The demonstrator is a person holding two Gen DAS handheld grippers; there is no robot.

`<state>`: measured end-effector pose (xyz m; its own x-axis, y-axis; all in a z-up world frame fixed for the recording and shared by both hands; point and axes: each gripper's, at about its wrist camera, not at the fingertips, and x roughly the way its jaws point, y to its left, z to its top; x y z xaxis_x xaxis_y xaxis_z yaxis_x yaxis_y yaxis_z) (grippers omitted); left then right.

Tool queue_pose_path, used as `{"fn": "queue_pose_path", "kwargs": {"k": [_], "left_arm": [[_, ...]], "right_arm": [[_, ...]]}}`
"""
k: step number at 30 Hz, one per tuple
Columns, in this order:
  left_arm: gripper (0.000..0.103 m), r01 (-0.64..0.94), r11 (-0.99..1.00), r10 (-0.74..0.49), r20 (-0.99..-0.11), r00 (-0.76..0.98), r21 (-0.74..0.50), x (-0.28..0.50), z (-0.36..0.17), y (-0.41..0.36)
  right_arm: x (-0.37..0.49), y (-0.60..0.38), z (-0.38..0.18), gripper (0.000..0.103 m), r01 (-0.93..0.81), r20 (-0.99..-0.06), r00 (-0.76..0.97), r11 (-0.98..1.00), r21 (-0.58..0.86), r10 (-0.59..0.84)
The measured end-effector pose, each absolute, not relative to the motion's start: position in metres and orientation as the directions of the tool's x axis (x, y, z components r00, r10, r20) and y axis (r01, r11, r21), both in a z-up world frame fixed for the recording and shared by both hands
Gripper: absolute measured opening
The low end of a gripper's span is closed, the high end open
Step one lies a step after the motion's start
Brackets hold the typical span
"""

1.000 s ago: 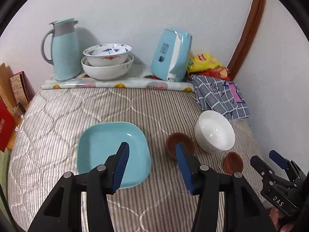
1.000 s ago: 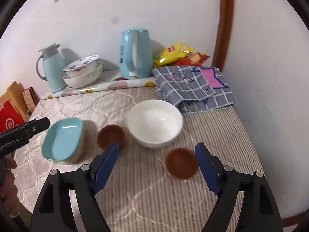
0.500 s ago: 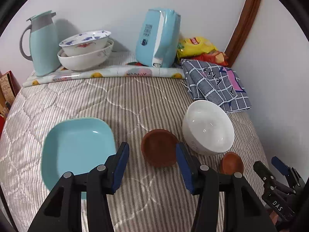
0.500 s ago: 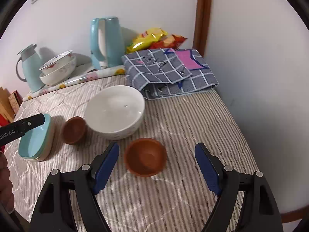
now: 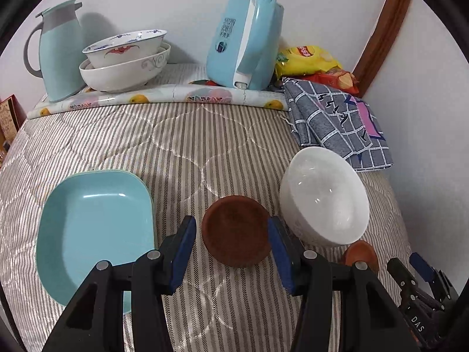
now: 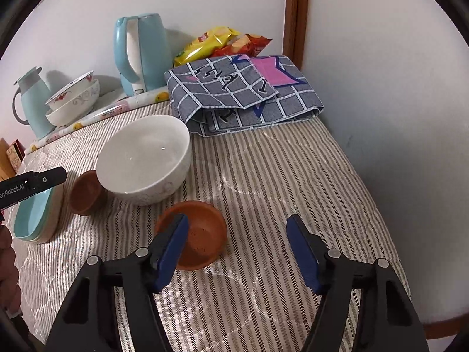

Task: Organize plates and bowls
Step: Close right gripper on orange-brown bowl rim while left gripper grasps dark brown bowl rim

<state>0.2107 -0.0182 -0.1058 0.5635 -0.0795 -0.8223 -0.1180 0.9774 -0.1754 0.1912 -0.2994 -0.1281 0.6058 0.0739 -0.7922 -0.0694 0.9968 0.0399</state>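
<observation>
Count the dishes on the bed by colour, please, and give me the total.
Brown: 2, the left saucer and the right saucer
White: 3, the plain bowl and two stacked bowls
Turquoise: at least 1, the square plates, apparently stacked
Total: at least 6

White bowl point(image 5: 324, 196) showing glossy ceramic glaze; brown dishes point(image 5: 236, 230) looking matt, earthen; teal plate point(image 5: 93, 234) gleaming smooth; striped quilt point(image 5: 187, 143) lying soft, stitched cloth.

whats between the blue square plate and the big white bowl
One small brown dish sits on the striped cover between the blue square plate and the white bowl, touching neither; the left wrist view shows it best.
</observation>
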Motion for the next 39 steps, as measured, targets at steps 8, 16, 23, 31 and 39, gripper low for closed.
{"fn": "queue_pose_path", "kwargs": {"k": [8, 16, 23, 31, 39], "left_arm": [[0.048, -0.133, 0.976, -0.072, -0.837, 0.542, -0.170, 0.217, -0.118, -0.019], [0.048, -0.164, 0.973, -0.053, -0.848, 0.528, -0.163, 0.223, -0.128, -0.013], [0.048, -0.180, 0.971, -0.049, -0.863, 0.503, -0.160, 0.227, -0.140, -0.009], [0.048, -0.176, 0.973, -0.043, -0.864, 0.501, -0.150, 0.233, -0.147, -0.010], [0.044, -0.163, 0.980, -0.021, -0.870, 0.493, -0.115, 0.239, -0.152, -0.016]], "right_arm": [[0.195, -0.304, -0.142, 0.068, -0.073, -0.810, 0.580, 0.996, 0.053, 0.086], [0.204, -0.302, -0.157, 0.068, -0.085, -0.830, 0.549, 0.994, 0.065, 0.101], [0.213, -0.300, -0.170, 0.059, -0.090, -0.848, 0.519, 0.993, 0.075, 0.111], [0.218, -0.300, -0.183, 0.047, -0.086, -0.859, 0.496, 0.992, 0.096, 0.126], [0.224, -0.298, -0.185, 0.040, -0.084, -0.856, 0.497, 0.990, 0.116, 0.142]]}}
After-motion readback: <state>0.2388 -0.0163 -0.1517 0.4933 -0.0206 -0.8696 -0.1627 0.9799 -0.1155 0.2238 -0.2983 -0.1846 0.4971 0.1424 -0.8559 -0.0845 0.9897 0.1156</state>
